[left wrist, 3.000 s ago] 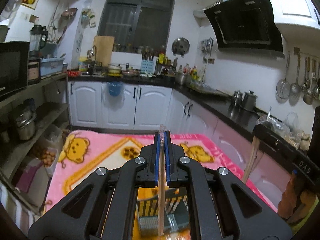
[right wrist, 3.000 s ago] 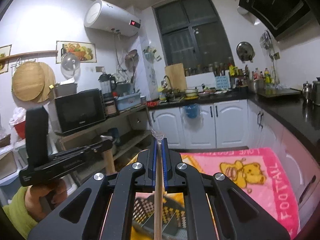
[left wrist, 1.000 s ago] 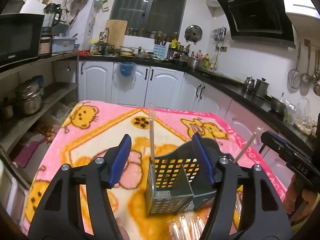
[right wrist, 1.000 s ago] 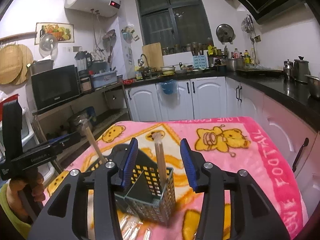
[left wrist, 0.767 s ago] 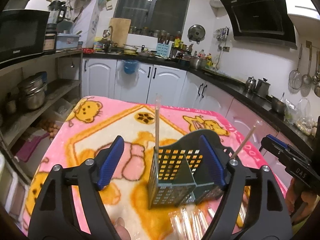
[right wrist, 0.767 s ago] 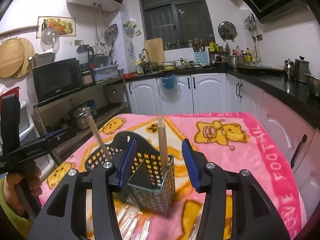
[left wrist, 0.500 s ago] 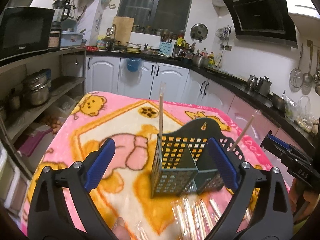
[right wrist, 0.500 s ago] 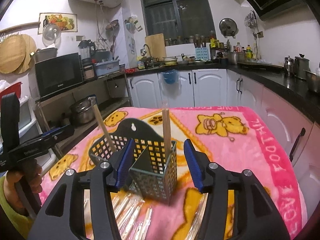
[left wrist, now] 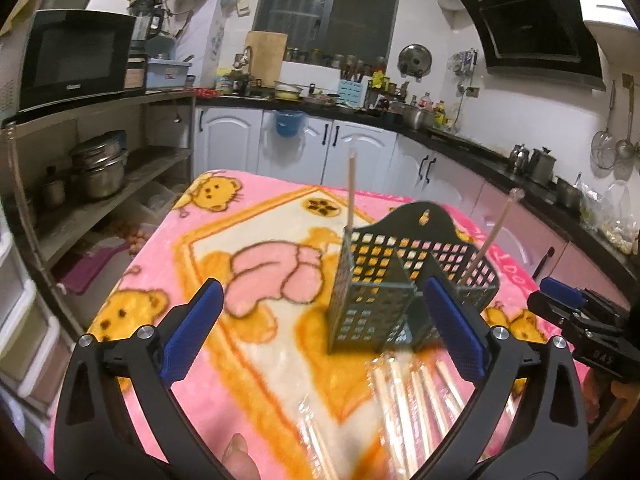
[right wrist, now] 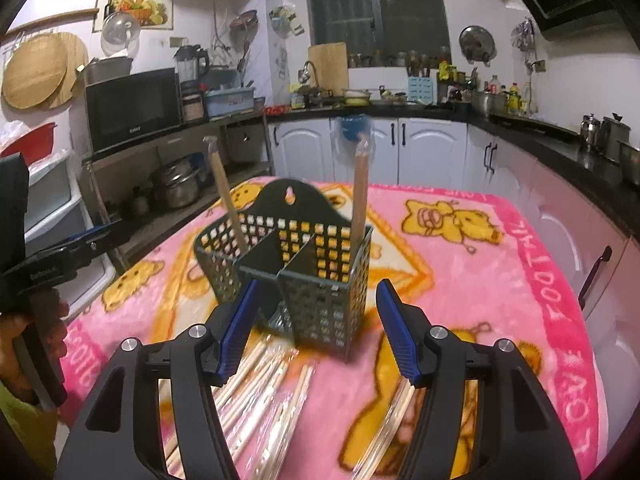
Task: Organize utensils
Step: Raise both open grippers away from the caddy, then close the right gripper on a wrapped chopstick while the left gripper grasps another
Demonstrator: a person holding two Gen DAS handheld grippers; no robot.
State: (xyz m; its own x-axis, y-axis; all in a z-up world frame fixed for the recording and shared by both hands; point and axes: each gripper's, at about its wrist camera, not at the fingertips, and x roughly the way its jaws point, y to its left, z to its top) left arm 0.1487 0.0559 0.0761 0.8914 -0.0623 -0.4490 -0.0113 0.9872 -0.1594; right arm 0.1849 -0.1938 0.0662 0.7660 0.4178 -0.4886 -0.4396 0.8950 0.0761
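Three seconds ago each gripper was clenched on a wrapped wooden chopstick; now the left gripper (left wrist: 324, 330) and right gripper (right wrist: 316, 326) both gape wide, holding nothing, and have drawn back. The dark green perforated plastic utensil holder (right wrist: 298, 264) stands centre frame on the pink bear-print blanket (right wrist: 500, 280) over the worktop. One chopstick (right wrist: 360, 192) stands upright in its right compartment, the other (right wrist: 228, 204) leans in the left. More wrapped chopsticks (right wrist: 256, 396) lie at lower centre, probably next.
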